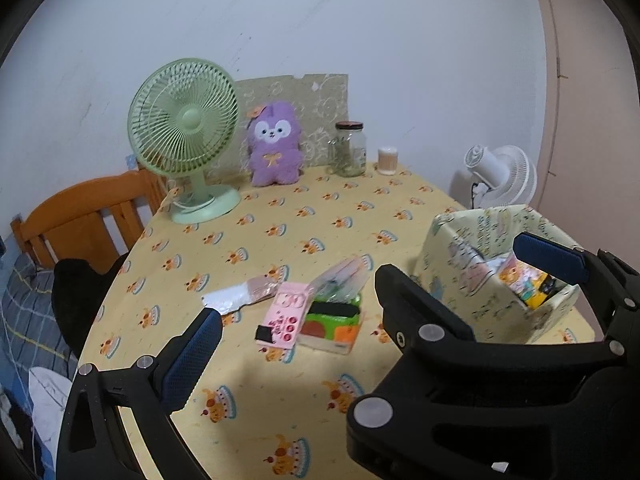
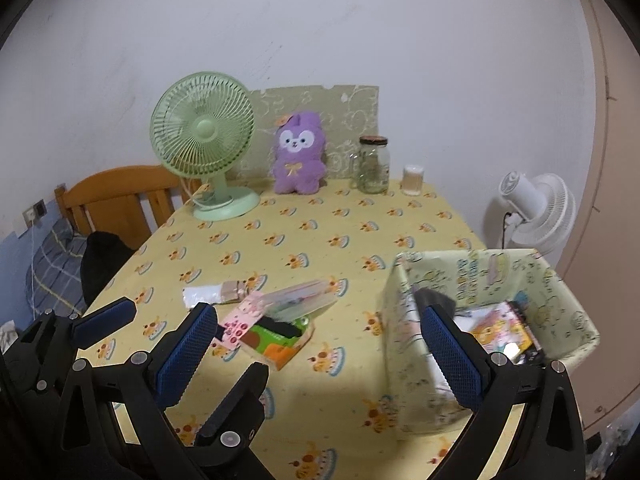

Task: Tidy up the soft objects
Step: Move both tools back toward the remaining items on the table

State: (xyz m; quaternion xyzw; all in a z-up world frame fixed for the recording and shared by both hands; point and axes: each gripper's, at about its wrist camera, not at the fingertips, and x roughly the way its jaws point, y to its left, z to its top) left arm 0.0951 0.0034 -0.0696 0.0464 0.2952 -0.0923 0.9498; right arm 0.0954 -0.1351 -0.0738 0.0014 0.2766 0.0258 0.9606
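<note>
Pink flat pouch (image 1: pixel 283 315) printed with red dots, black tab at near end, lying flat mid-table, touching the green-and-orange packet on its right. Green-and-orange soft packet (image 1: pixel 334 325), black strip across its top, flat on the cloth. Clear plastic bag (image 1: pixel 340 278) with coloured contents, tilted, resting on the far edge of that packet. White-and-tan sachet (image 1: pixel 239 297), flat, just left and far of the pouch. Paper-covered box (image 2: pixel 568 304) at right, open-topped, pale yellow-green cartoon print, holding colourful flat packets (image 2: pixel 502 330). Purple plush bunny (image 1: pixel 273 145), upright at far edge.
</note>
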